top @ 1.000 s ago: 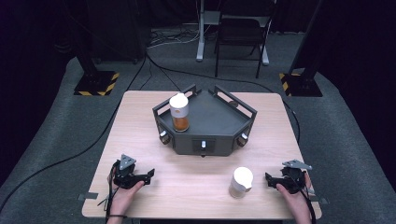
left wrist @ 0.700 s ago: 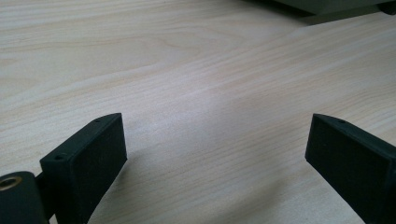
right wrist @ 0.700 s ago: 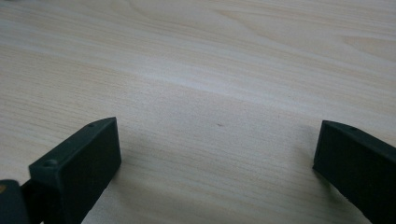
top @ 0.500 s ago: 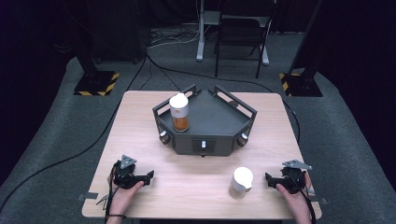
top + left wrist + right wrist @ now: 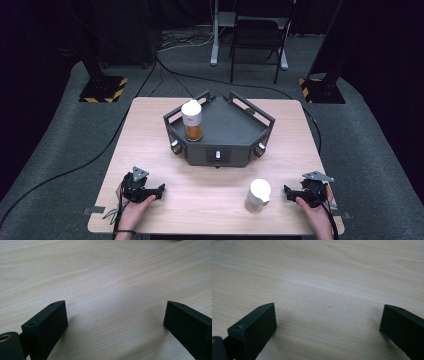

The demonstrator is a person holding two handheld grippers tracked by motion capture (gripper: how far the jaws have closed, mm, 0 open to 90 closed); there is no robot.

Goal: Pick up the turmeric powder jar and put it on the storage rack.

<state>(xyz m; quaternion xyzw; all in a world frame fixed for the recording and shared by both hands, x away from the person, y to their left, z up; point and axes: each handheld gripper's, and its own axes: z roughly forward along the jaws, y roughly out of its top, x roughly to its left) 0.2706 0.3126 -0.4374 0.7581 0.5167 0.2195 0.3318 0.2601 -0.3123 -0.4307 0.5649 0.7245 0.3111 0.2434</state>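
A dark grey angular tray (image 5: pixel 235 137) stands on the wooden table (image 5: pixel 150 150), toward its far middle. An orange-filled bottle with a white cap (image 5: pixel 192 120) stands upright in the tray's left part. A second white-capped bottle (image 5: pixel 258 195) stands on the table near the front right. My left gripper (image 5: pixel 159 190) rests at the front left, held by a hand, jaws wide apart over bare wood (image 5: pixel 115 315). My right gripper (image 5: pixel 288 192) rests at the front right, just right of the white bottle, jaws open with nothing between them (image 5: pixel 328 320).
Beyond the table, on the grey floor, stand a chair (image 5: pixel 257 35), a stand pole (image 5: pixel 216 30) and two yellow-black striped bases (image 5: pixel 104 89). Black cables (image 5: pixel 65 175) trail across the floor at the left. Bare wood lies between the two grippers.
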